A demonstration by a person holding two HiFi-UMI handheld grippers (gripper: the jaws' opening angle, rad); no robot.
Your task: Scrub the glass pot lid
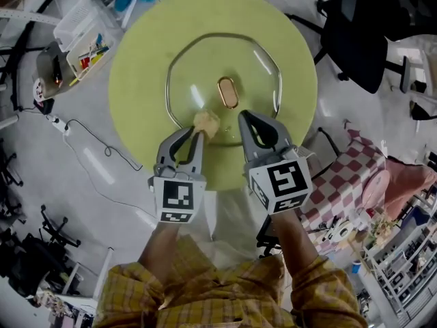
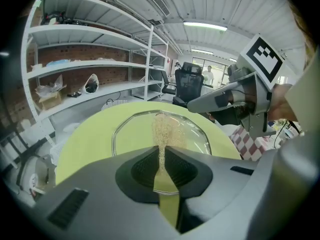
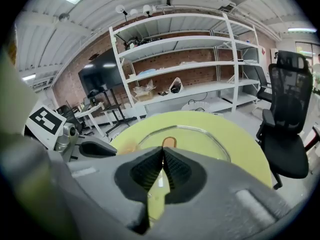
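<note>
A glass pot lid (image 1: 198, 67) with an amber knob (image 1: 228, 92) lies flat on the round yellow-green table (image 1: 136, 80). My left gripper (image 1: 200, 131) is shut on a tan sponge (image 1: 207, 122), which rests on the lid's near edge. In the left gripper view the sponge (image 2: 162, 131) stands up between the jaws over the lid (image 2: 130, 131). My right gripper (image 1: 244, 117) is shut just right of the sponge, its tips over the lid's near rim and nothing seen between them. The right gripper view shows the knob (image 3: 168, 142) just beyond its tips.
A black office chair (image 1: 358, 33) stands right of the table. Clear plastic bins (image 1: 82, 26) and a floor cable (image 1: 89, 142) lie to the left. A checkered cloth (image 1: 348, 183) is at the near right. White shelving (image 3: 190, 59) lines the brick wall beyond.
</note>
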